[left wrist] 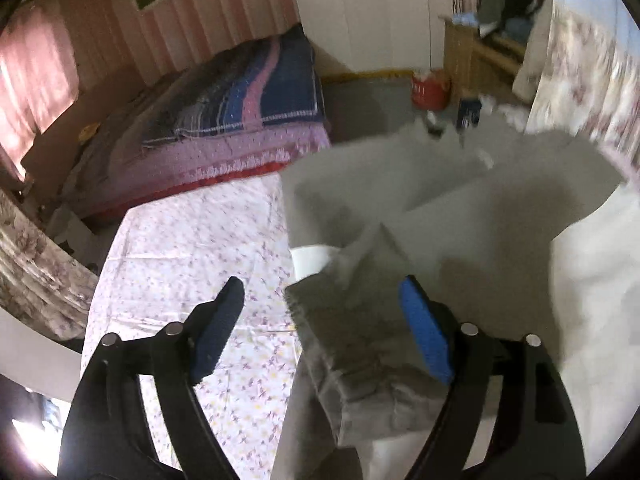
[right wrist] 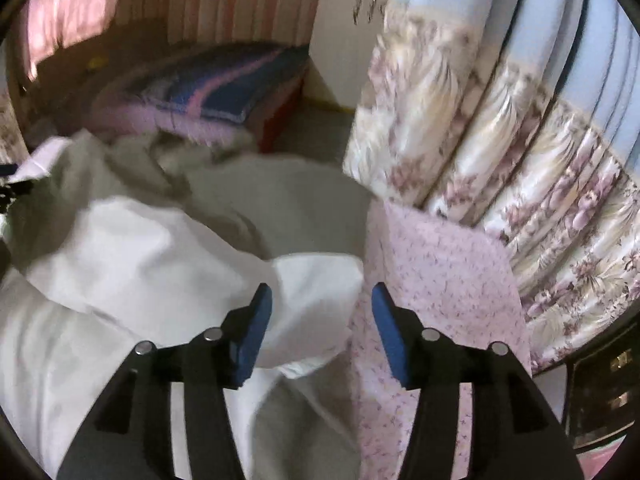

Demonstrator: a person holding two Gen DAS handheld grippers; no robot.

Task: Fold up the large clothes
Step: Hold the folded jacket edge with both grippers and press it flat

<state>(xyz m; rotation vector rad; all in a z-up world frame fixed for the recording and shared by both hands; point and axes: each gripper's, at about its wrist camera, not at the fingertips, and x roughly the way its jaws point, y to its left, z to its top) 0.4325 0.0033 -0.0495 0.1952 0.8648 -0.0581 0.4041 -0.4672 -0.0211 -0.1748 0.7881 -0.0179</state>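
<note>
We see a work surface spread with a lilac floral sheet (left wrist: 192, 264) – whether bed or counter underneath, we cannot tell – and on it lies the white garment (left wrist: 500, 240), a large, rumpled piece with grey-shadowed folds that fills most of both views. In the right wrist view the same garment (right wrist: 132, 248) bulges up in soft mounds, its near edge reaching to the strip of floral sheet (right wrist: 436, 280) on the right.

Behind the surface stands a bed (left wrist: 224, 148) with a mauve cover and a folded blanket (left wrist: 256, 92) striped in navy, blue and pink on top. A floral curtain (right wrist: 500, 152) with a pale blue upper part hangs close on the right of the right wrist view. On the floor across the room sits a red bucket (left wrist: 430, 90) – the only container we can make out, and its contents are too blurred to tell.

Our left gripper (left wrist: 320, 328) points down at a bunched fold of the garment. Its jaws are spread wide; the fold lies between them and appears to touch the right pad, while the left pad hangs over bare sheet, so nothing is pinched.

Our right gripper (right wrist: 322, 334) has its jaws parted about halfway over the garment's edge, a white flap lying between the pads without being pressed by them.
</note>
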